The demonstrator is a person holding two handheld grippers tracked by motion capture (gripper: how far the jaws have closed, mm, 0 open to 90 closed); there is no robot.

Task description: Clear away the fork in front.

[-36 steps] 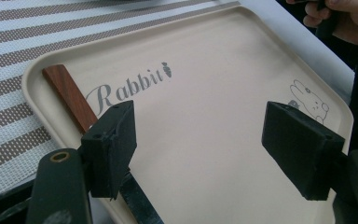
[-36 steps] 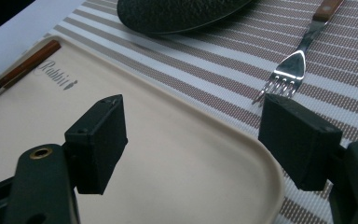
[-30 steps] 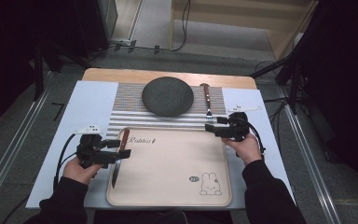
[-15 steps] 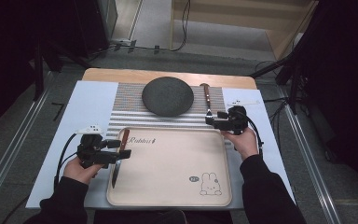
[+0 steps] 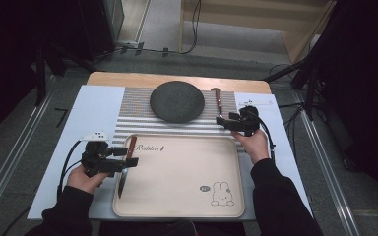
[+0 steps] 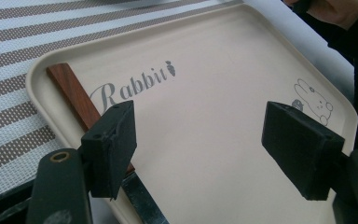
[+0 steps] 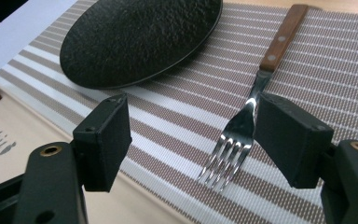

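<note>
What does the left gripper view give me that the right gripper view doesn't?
Left gripper view: the knife, wooden handle and blade lying along the tray's edge by the left claw, whose jaws stand open, plus the rabbit drawing in the tray's far corner. Right gripper view: the black plate and the wooden-handled fork on the striped placemat, with the open right claw near the fork's tines. Both show the beige tray and the placemat.
</note>
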